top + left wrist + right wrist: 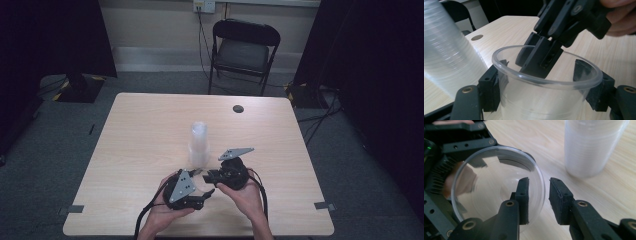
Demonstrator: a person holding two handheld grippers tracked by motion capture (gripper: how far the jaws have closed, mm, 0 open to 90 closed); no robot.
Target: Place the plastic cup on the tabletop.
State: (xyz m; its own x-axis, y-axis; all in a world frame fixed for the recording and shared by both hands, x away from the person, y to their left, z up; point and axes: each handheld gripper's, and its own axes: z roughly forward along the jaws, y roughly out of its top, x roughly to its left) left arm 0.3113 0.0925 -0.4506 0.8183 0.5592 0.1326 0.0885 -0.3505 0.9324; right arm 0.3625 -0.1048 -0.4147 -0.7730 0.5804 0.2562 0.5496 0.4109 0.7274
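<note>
Left gripper view: round, clear plastic cup (544, 97)

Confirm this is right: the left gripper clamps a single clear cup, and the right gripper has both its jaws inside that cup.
Not quite. The right gripper straddles the rim of the clear cup, one jaw inside and one outside, as the right gripper view shows. The left gripper does clamp it.

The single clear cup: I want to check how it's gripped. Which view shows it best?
Left gripper view: the single clear cup sits squeezed between both pads. Right gripper view shows its rim straddled. High view shows it barely.
</note>
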